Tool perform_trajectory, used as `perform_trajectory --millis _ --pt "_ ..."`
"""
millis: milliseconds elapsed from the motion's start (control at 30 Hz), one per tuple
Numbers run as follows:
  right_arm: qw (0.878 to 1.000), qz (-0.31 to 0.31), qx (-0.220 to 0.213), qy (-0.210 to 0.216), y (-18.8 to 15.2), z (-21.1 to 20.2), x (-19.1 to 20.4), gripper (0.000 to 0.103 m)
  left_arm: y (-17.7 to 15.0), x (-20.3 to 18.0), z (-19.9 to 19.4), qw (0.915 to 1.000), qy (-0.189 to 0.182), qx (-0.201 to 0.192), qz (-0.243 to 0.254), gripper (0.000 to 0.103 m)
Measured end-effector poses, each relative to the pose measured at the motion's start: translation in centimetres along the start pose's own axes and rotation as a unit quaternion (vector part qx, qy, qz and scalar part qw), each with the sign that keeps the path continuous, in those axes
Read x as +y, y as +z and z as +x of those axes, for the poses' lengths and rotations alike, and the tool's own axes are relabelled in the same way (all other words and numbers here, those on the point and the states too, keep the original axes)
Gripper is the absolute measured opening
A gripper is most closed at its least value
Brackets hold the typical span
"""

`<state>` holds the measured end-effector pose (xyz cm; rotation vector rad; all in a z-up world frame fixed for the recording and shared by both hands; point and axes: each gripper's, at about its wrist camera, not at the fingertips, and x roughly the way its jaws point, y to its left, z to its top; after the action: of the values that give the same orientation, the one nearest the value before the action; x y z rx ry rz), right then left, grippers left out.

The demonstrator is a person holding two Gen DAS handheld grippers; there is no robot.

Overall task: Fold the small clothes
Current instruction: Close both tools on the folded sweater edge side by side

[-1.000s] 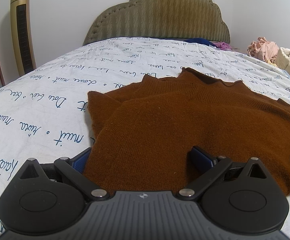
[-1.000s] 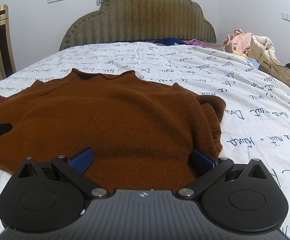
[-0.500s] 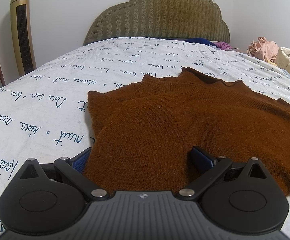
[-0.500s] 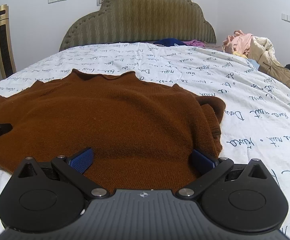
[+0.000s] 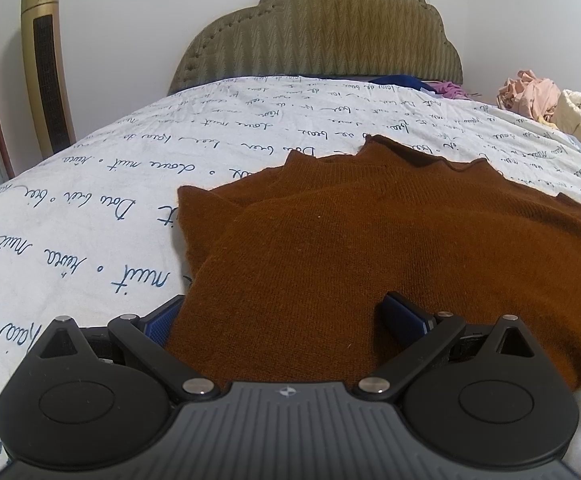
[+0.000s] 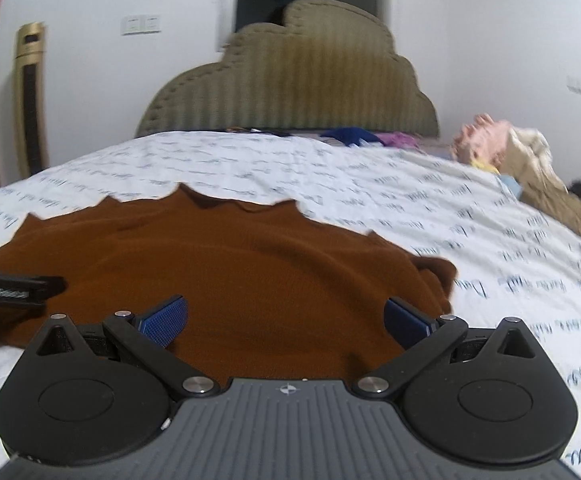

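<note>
A brown knitted sweater [image 5: 370,248] lies flat on the white bed sheet with blue script [image 5: 90,216], its sleeves folded in. My left gripper [image 5: 286,316] is open at the sweater's near left hem, blue pads wide apart, the left pad partly under the cloth. My right gripper [image 6: 286,320] is open over the sweater [image 6: 250,264] at its near right hem, raised a little. The left gripper's black finger [image 6: 14,286] shows at the left edge of the right wrist view.
An olive padded headboard [image 5: 322,36] stands at the far end. A pile of pink and beige clothes [image 6: 510,160] lies at the bed's right side. Blue and purple garments [image 6: 366,136] lie near the headboard. A gold tower fan [image 5: 46,68] stands at the left wall.
My right gripper has lifted and swung, blurring its view; the sweater now sits lower and further off in it. The left gripper has stayed still.
</note>
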<state>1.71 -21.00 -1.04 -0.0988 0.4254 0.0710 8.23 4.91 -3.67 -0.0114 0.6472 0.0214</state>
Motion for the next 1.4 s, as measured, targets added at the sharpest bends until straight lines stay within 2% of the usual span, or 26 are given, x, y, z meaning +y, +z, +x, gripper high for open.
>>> perform_trajectory --millis 133,233,267,333,433,500,567,700,767,833,867,933,1000,1033,1067,1100,1133,1167,1200,1233,1267,1333,1400 --pt "0.995 -0.094 -0.019 -0.014 0.1 -1.1 2.8 0.102 1.3 2.6 -1.2 0.9993 -0.034 0.008 -0.010 0.102" --pt "0.982 -0.174 -0.040 -0.055 -0.1 -1.8 5.3 0.102 2.9 5.7 -1.3 0.9991 -0.026 0.008 -0.032 0.102" --pt "0.979 -0.190 -0.047 -0.058 -0.1 -2.0 6.1 0.103 3.5 6.8 -1.0 0.9988 -0.025 0.013 -0.039 0.102" --pt "0.976 -0.207 -0.049 -0.042 0.0 -2.3 7.3 0.103 4.5 8.4 -0.5 0.9977 -0.036 0.022 -0.053 0.102" --pt "0.974 -0.224 -0.045 0.002 0.0 -3.2 9.4 0.102 5.6 10.1 1.0 0.9914 -0.091 0.056 -0.076 0.102" --pt "0.967 -0.248 -0.040 0.033 -0.2 -3.6 11.3 0.102 6.1 11.0 2.7 0.9831 -0.127 0.087 -0.099 0.102" --pt "0.957 -0.283 -0.037 0.055 -0.6 -3.7 13.3 0.101 6.4 11.5 4.7 0.9761 -0.140 0.115 -0.119 0.102" --pt "0.928 -0.365 -0.039 0.058 -2.1 -2.9 17.6 0.098 7.5 11.9 7.7 0.9604 -0.196 0.127 -0.151 0.102" --pt "0.919 -0.389 -0.053 0.047 -2.4 -2.3 19.2 0.097 8.3 12.1 9.2 0.9405 -0.245 0.136 -0.192 0.102" --pt "0.917 -0.392 -0.063 0.035 -1.8 -1.5 20.3 0.096 8.9 12.0 11.3 0.9128 -0.291 0.161 -0.236 0.102" --pt "0.918 -0.391 -0.064 0.030 -1.4 -0.9 20.7 0.096 9.1 11.7 12.2 0.9042 -0.300 0.169 -0.253 0.102" --pt "0.919 -0.387 -0.067 0.022 -0.7 0.3 21.4 0.090 9.8 10.7 13.5 0.8993 -0.302 0.174 -0.264 0.102" --pt "0.921 -0.385 -0.064 0.017 -0.4 1.5 21.9 0.082 10.5 9.4 14.2 0.9003 -0.301 0.182 -0.256 0.101" --pt "0.921 -0.384 -0.063 0.014 -0.2 2.0 22.1 0.076 10.8 8.6 14.3 0.9046 -0.294 0.183 -0.248 0.101" --pt "0.921 -0.384 -0.061 0.013 -0.4 2.4 22.5 0.072 11.1 7.9 14.3 0.9099 -0.286 0.184 -0.238 0.093" --pt "0.921 -0.384 -0.058 0.014 -0.5 2.6 22.9 0.062 11.3 7.3 14.5 0.9153 -0.277 0.186 -0.226 0.068" --pt "0.921 -0.386 -0.055 0.015 -0.6 2.7 23.0 0.050 11.3 6.7 14.7 0.9203 -0.260 0.195 -0.217 0.051" --pt "0.920 -0.388 -0.051 0.017 -0.7 2.8 23.2 0.044 11.3 6.4 15.0 0.9245 -0.238 0.206 -0.214 0.024" --pt "0.920 -0.389 -0.048 0.018 -0.8 3.1 23.3 0.032 11.2 6.3 15.1 0.9281 -0.220 0.210 -0.214 0.018" --pt "0.920 -0.389 -0.047 0.020 -0.9 3.1 23.3 0.021 11.2 6.2 14.9 0.9301 -0.218 0.205 -0.214 0.016" --pt "0.920 -0.389 -0.048 0.023 -1.0 3.1 23.2 0.016 11.3 6.1 14.5 0.9348 -0.216 0.190 -0.208 0.016" --pt "0.921 -0.385 -0.057 0.026 -1.1 2.7 22.9 0.012 11.8 5.5 13.1 0.9496 -0.198 0.161 -0.183 0.015" --pt "0.928 -0.365 -0.066 0.034 -0.5 2.1 22.1 0.011 12.6 4.6 11.7 0.9605 -0.184 0.140 -0.155 0.015"
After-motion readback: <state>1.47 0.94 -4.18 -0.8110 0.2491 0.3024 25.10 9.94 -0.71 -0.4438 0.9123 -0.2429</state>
